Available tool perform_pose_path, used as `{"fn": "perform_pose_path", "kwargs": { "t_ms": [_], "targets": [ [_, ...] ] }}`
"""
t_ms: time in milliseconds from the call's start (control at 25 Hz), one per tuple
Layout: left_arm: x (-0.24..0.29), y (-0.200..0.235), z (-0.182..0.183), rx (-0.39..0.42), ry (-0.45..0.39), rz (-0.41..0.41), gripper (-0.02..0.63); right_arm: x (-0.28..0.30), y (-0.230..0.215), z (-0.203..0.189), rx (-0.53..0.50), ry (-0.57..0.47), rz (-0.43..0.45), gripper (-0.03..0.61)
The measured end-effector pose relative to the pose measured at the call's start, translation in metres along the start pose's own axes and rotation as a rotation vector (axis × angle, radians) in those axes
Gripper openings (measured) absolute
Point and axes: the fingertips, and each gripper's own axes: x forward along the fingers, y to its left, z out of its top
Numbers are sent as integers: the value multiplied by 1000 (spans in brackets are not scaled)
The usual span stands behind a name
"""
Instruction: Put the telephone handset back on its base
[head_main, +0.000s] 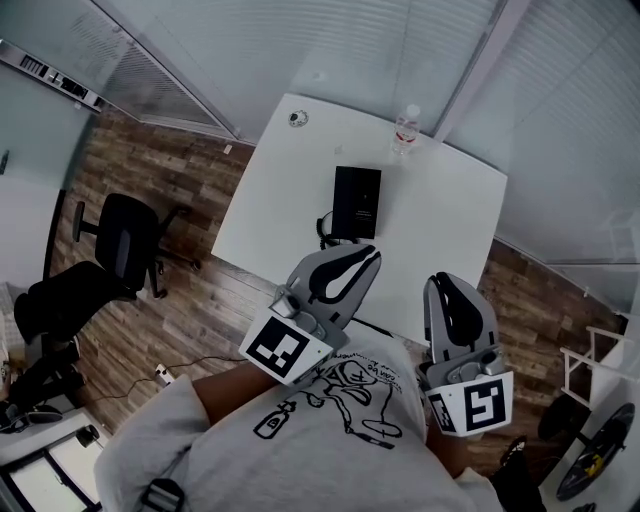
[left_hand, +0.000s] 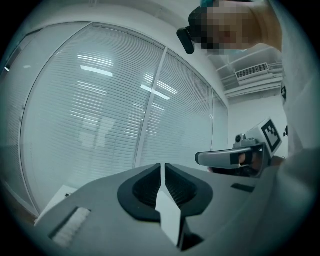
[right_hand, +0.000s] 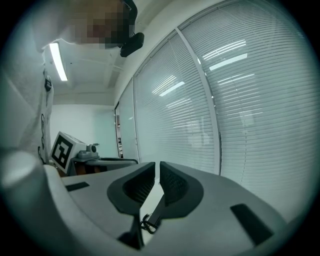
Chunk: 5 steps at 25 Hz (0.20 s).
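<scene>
A black telephone (head_main: 357, 202) lies near the middle of the white table (head_main: 450, 220) in the head view, with a dark cord (head_main: 324, 230) curling off its near left corner. I cannot make out the handset separately from the base. My left gripper (head_main: 370, 253) hovers over the table's near edge, just short of the phone, shut with nothing between its jaws. My right gripper (head_main: 446, 281) is to its right, also shut and empty. The left gripper (left_hand: 162, 167) and the right gripper (right_hand: 157, 166) face only window blinds in their own views; the phone is not visible there.
A clear water bottle (head_main: 404, 130) stands at the table's far edge, and a small round object (head_main: 298, 119) lies at its far left corner. A black office chair (head_main: 125, 245) stands on the wooden floor to the left. Glass walls with blinds run behind the table.
</scene>
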Motion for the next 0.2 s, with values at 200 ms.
{"fn": "perform_pose_path", "kwargs": {
  "t_ms": [200],
  "targets": [
    [1,-12,-10,-8,7,-2,28,-9,-1,-8,7,4,9,28]
  ]
}}
